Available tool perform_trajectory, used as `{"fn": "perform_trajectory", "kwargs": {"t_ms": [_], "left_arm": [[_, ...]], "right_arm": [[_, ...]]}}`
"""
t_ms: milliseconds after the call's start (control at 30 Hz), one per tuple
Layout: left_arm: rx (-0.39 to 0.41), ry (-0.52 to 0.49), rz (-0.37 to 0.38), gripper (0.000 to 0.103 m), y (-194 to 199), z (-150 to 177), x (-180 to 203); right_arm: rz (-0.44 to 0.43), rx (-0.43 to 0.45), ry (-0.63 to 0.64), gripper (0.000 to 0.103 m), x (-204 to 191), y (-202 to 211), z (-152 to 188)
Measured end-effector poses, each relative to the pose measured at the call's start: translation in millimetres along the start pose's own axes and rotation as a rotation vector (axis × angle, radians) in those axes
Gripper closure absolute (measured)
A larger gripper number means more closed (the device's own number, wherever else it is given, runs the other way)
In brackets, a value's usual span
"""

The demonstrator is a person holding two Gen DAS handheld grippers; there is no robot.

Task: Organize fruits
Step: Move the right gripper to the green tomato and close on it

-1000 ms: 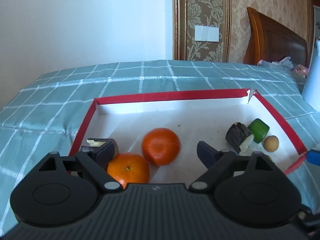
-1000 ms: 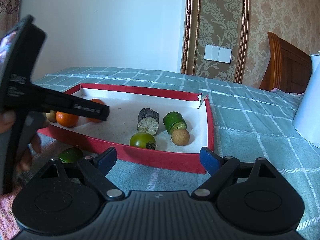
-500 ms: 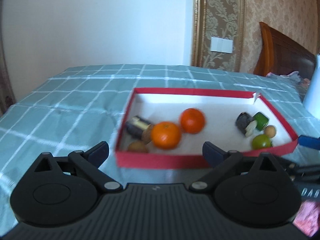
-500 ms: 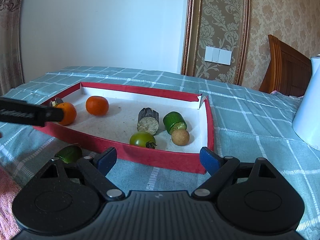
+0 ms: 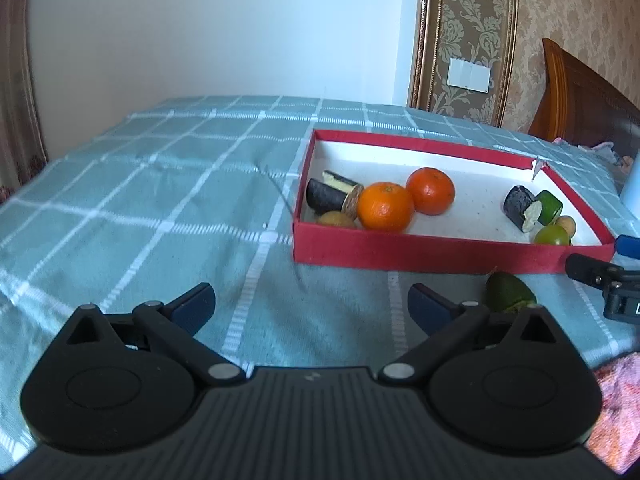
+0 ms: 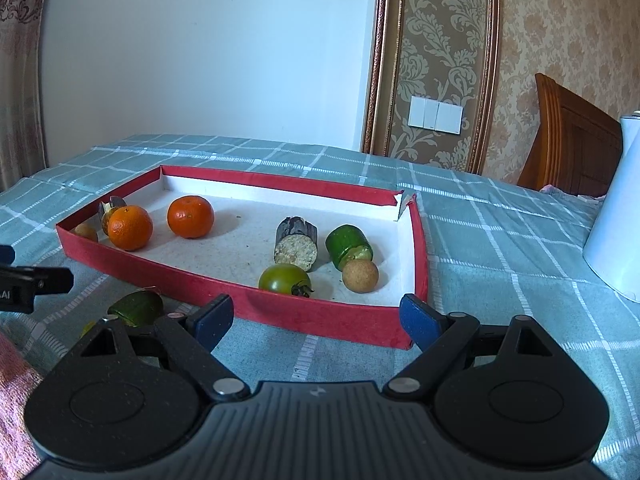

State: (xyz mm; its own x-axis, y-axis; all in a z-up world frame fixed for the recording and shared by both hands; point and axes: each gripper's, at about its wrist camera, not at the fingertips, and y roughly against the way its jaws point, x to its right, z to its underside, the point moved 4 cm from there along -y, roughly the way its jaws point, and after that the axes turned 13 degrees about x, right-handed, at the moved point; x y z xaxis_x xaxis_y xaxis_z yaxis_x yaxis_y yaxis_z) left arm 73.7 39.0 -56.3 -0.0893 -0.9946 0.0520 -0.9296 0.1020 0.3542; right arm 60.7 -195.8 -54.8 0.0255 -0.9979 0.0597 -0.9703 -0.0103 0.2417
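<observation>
A red tray point(image 5: 420, 252) with a white floor lies on the checked teal cloth. In it are two oranges point(image 5: 385, 206) point(image 5: 431, 191), dark cut pieces point(image 5: 328, 198) point(image 6: 296, 238), a green cylinder point(image 6: 347, 246), a green tomato point(image 6: 285, 279) and a tan ball point(image 6: 360, 275). A green fruit point(image 5: 508, 292) point(image 6: 138, 308) lies on the cloth in front of the tray. My left gripper point(image 5: 310, 300) hovers over the cloth short of the tray's left corner, its jaws opening with nothing between them. My right gripper point(image 6: 316, 312) stands open and empty just before the tray's near wall point(image 6: 320, 320).
A white container point(image 6: 616, 216) stands on the cloth at the right. Pink fabric point(image 5: 616, 400) lies at the near edge between the two grippers. A wooden headboard point(image 6: 568, 152) and wallpapered wall rise behind. Bare cloth stretches left of the tray.
My left gripper has drawn back out of the tray and off to its left, jaws spreading wider. Both oranges stay in the tray. The right gripper has not moved.
</observation>
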Motion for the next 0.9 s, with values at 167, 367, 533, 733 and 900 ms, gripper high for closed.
{"fn": "perform_trajectory", "kwargs": {"t_ms": [167, 367, 533, 733, 900], "left_arm": [[-0.025, 0.075, 0.023, 0.0, -3.0, 3.1, -10.7], [-0.025, 0.085, 0.027, 0.0, -3.6, 2.9, -11.7], [-0.02, 0.101, 0.034, 0.0, -3.3, 2.6, -12.3], [-0.021, 0.1, 0.033, 0.0, -3.2, 2.9, -13.1], [-0.018, 0.107, 0.036, 0.0, -3.2, 2.7, -13.4]], "right_arm": [[-0.006, 0.002, -0.017, 0.012, 1.3, 1.2, -0.1], [-0.07, -0.053, -0.129, 0.012, 3.4, 12.0, 4.9], [-0.085, -0.045, -0.165, 0.012, -3.4, 27.0, 7.3], [-0.159, -0.065, -0.176, 0.012, -26.0, 35.9, 8.6], [-0.201, -0.086, -0.168, 0.021, -46.2, 35.5, 9.8]]}}
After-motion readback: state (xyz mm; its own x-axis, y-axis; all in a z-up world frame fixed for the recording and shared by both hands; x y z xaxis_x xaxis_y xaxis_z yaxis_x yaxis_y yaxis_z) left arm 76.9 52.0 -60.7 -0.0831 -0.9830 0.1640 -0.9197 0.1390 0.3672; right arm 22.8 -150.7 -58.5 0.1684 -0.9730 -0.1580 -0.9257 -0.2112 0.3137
